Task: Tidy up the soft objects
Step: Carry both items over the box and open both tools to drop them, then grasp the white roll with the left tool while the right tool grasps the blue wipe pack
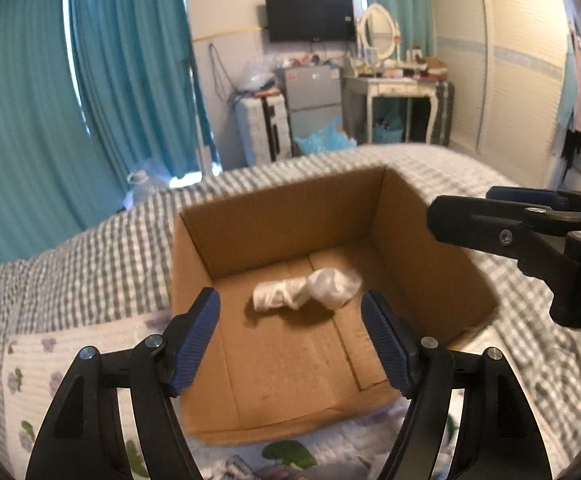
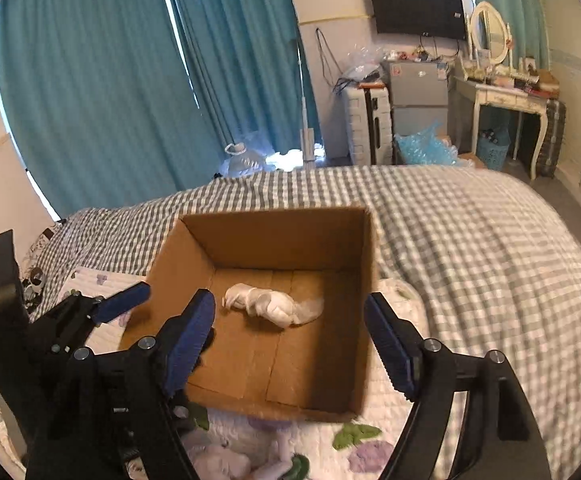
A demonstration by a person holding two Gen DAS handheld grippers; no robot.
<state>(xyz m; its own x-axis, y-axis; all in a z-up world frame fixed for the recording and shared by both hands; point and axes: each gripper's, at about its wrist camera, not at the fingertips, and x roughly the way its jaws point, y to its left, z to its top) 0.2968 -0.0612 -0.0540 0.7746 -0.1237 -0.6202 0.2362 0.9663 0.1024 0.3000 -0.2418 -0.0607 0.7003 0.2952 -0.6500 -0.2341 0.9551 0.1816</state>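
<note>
Already a white bundle lay in the cardboard box; left tongs and right tongs gaped wide, empty, and could knock its near wall.

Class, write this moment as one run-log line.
left gripper: open, empty | right gripper: open, empty | white bundle: on floor of cardboard box | box: on bed

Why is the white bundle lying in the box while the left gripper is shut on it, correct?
Not quite. The white bundle does lie in the box, but the left gripper is open and empty, fingers spread apart above the box, as the left wrist view shows.
</note>
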